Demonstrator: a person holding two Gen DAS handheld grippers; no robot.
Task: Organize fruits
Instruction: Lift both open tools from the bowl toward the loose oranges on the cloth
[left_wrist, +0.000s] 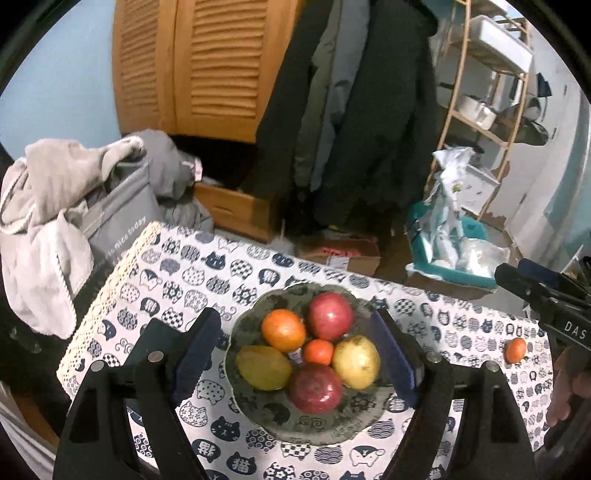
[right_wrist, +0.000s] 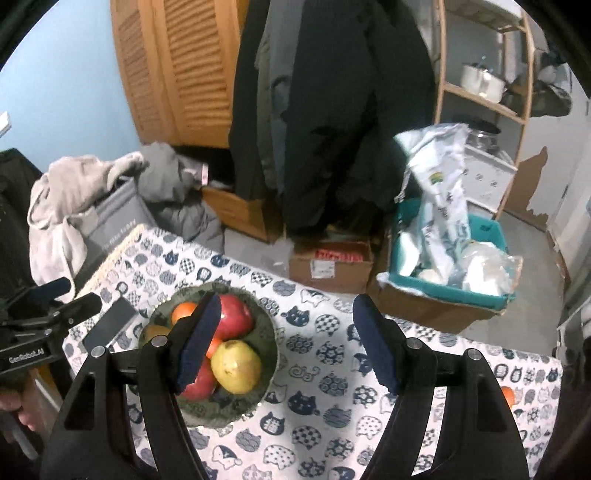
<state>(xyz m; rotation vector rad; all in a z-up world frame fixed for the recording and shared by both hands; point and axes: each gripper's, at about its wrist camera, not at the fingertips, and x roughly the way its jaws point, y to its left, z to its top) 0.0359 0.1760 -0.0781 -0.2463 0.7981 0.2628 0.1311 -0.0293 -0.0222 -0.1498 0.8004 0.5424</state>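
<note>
Fruits are nearly all piled in the green plate (left_wrist: 255, 413) mid-table: 2 red apples, 2 yellow pears and 2 oranges, while 1 small orange (left_wrist: 516, 349) sits alone well off to the right, so I'd guess it goes in next. Both the left gripper (left_wrist: 295, 358) and right gripper (right_wrist: 286, 343) hang above with jaws apart, holding nothing. Cat-print tablecloth (right_wrist: 325, 373), coats and boxes behind, pretty cluttered room tbh.

1. Left gripper (left_wrist: 297, 354): matte black plastic frame, two triangular side arms with cut-outs.
2. Fingers (left_wrist: 195, 354) faced with dark blue ridged pads.
3. Round silver screws (left_wrist: 156, 356) on the finger mounts.
4. Right gripper (right_wrist: 286, 343): same black frame, blue pads, silver screws.
5. White lettering on both black bodies, partly legible.
</note>
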